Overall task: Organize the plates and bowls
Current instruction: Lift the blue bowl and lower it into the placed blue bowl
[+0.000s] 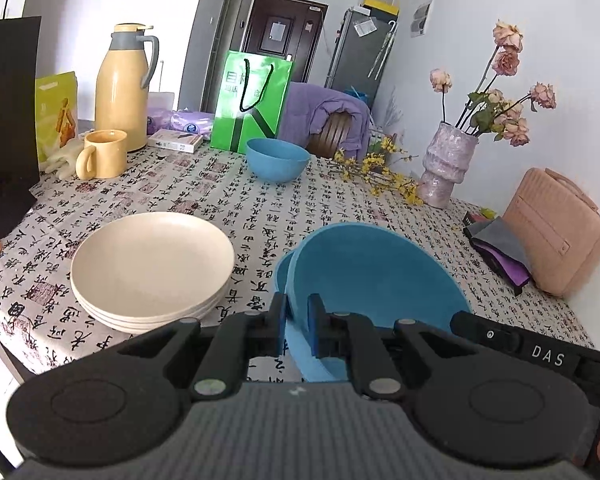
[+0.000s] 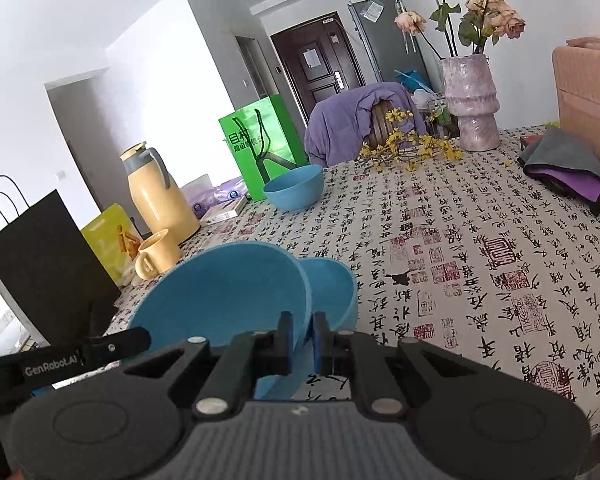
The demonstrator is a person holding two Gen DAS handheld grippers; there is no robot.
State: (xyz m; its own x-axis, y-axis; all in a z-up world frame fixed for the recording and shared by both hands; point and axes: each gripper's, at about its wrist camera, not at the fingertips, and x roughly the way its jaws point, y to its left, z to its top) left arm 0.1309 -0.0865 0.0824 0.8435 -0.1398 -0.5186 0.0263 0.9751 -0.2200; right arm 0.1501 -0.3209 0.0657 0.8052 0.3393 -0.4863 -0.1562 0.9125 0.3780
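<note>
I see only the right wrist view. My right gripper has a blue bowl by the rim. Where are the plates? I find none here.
Observer: A stack of cream plates stands on the tablecloth, to the left of the tilted blue bowl in the left wrist view.
Operator: How many plates are in it?
Observer: I count three rims.
Operator: Does the left gripper hold anything?
Observer: Yes. The left gripper is shut on the near rim of the tilted blue bowl.
</note>
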